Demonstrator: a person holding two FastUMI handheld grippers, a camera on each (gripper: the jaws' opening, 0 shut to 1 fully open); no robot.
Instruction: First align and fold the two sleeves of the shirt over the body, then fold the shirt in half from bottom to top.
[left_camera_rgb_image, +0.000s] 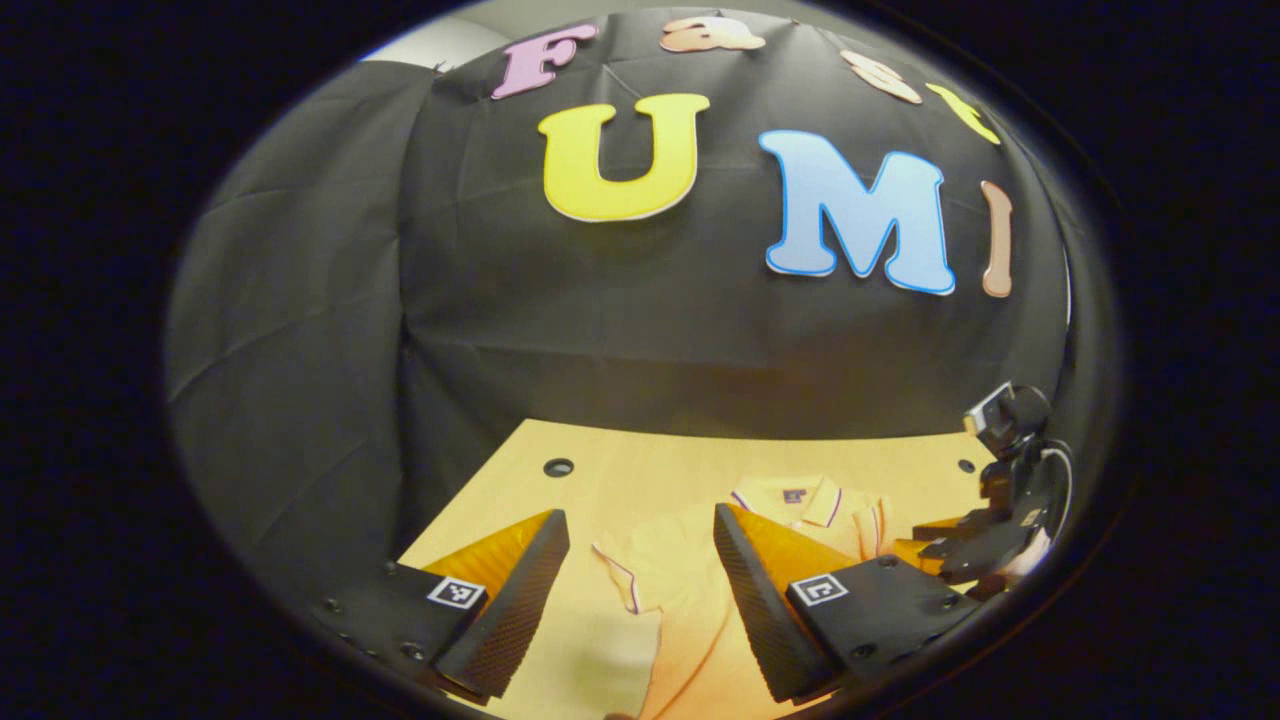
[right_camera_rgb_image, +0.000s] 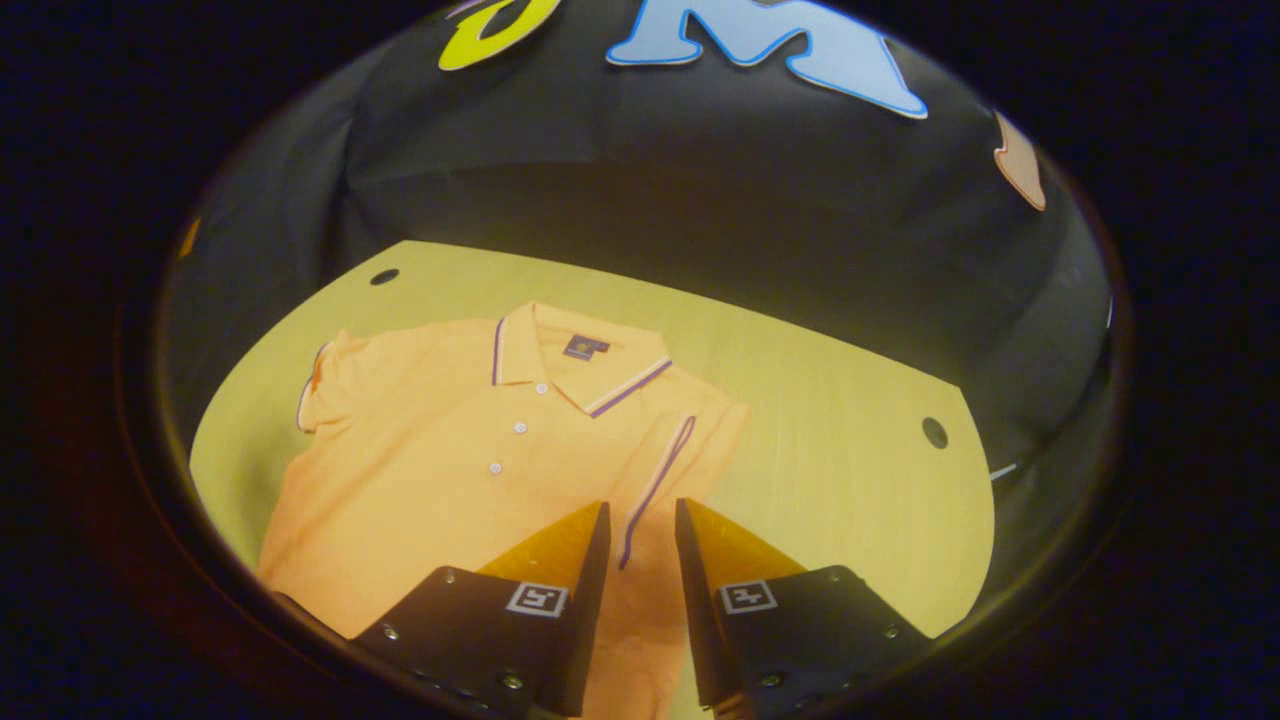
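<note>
Right gripper view: 1 sleeve (right_camera_rgb_image: 668, 470) of the polo shirt (right_camera_rgb_image: 450, 470) is folded; right gripper (right_camera_rgb_image: 642, 530) released, left gripper (left_camera_rgb_image: 640, 560) spread above the other sleeve (left_camera_rgb_image: 625, 575), likely next.

A pale wooden tabletop (right_camera_rgb_image: 830, 440) with small round holes (right_camera_rgb_image: 934, 432) near its edges lies under and ahead of the jaws, with the black cloth wall (left_camera_rgb_image: 620, 330) behind it.

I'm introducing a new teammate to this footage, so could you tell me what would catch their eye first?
First, the orange polo shirt lying flat on the pale wooden table, collar toward the booth wall. In the right gripper view, one sleeve is already folded over the body, just ahead of the right gripper; the other sleeve lies spread. The left gripper is open over the shirt.
</note>
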